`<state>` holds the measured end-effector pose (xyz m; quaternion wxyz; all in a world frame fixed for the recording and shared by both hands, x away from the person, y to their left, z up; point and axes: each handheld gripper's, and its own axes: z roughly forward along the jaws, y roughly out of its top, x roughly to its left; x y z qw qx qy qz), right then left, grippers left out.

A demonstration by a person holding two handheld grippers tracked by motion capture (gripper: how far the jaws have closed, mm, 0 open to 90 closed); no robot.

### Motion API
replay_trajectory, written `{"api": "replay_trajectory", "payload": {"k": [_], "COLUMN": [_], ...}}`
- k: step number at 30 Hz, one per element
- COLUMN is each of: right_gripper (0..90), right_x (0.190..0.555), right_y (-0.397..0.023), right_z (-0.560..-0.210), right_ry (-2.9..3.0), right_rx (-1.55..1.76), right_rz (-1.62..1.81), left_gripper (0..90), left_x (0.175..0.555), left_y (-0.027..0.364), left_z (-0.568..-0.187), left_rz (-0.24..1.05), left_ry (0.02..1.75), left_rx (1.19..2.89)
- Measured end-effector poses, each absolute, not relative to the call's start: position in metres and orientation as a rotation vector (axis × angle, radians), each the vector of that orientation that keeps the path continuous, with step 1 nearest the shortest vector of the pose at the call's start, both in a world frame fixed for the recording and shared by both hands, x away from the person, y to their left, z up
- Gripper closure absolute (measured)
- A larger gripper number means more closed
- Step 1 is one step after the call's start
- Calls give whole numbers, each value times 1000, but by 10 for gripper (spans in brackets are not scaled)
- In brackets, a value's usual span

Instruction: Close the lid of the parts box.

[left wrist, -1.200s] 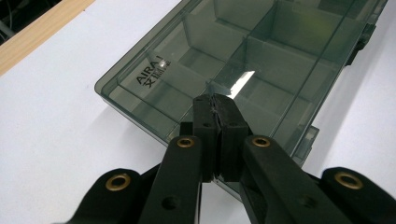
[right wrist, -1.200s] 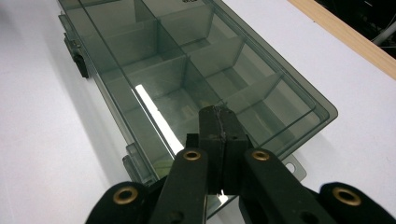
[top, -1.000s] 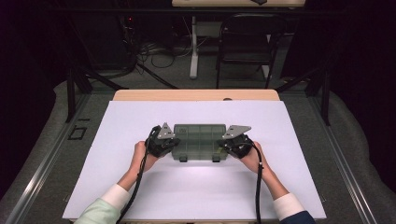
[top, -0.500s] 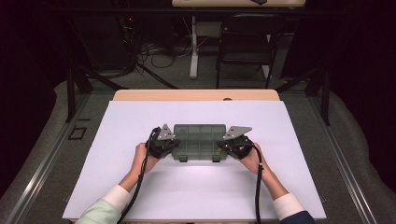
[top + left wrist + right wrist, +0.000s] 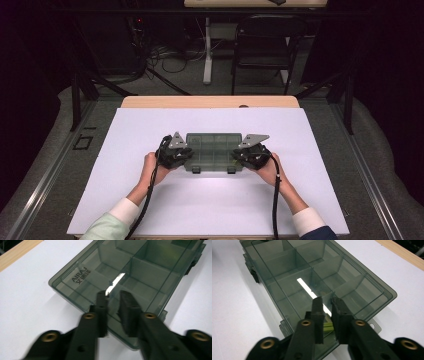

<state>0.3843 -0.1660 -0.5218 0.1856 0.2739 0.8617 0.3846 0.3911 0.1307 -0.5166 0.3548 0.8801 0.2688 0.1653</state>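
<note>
A smoky grey-green compartment box [image 5: 214, 148] lies with its lid shut on the white table cover [image 5: 210, 210], and several dividers show through the lid. My left gripper [image 5: 185, 156] is at the box's left end and my right gripper [image 5: 240, 156] at its right end. In the left gripper view the box [image 5: 147, 270] carries AIRAJ lettering, and the left gripper [image 5: 113, 297] hovers over its near edge, jaws a narrow gap apart with nothing seen between them. In the right gripper view the right gripper [image 5: 327, 302] stands the same way over the box [image 5: 312, 267].
Two dark latches [image 5: 196, 170] sit on the box's front side. A wooden table edge [image 5: 210, 101] runs behind the white cover. Beyond it stand a black chair [image 5: 262, 45] and cables on the floor [image 5: 165, 55].
Both hands have stayed at the ends of the box, and the box has not visibly shifted.
</note>
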Motion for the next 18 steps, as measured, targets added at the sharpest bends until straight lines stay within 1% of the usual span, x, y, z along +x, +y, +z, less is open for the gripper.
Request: {"api": "replay_trajectory", "payload": {"k": [2,5,6,7,9,10,11,12,15,16,18], "right_gripper": [695,574,542,482,401,367,282,225,133,123,78], "right_x": [384,383,383,382,381,379,378,376,371,369,365], "right_y": [-166,-165,-164,-164,-163,-163,-162,-162,-161,-161,-162], "right_z": [-521,-519,-519,-517,-515,-514,-513,-512,-508,-507,-504], "right_ry": [2429,2451,2450,2462,2468,2469,2473,2477,2470,2466,2464], "right_rx": [781,779,779,778,783,773,772,775,779,774,782], "right_rz": [1085,1072,1075,1068,1070,1072,1062,1049,1054,1060,1063], "left_gripper": [648,492,456,419,346,317,293,266,198,174,156], "left_x": [391,389,388,387,384,383,381,380,375,374,370], "left_y": [133,137,139,140,143,145,146,148,152,153,155], "left_z": [-515,-511,-510,-509,-506,-505,-504,-503,-499,-499,-498], "left_rz": [430,433,430,437,447,457,460,452,458,458,448], "left_ry": [699,726,735,741,751,753,754,757,762,762,761], "left_rx": [2286,2287,2291,2295,2290,2290,2290,2287,2289,2287,2285]}}
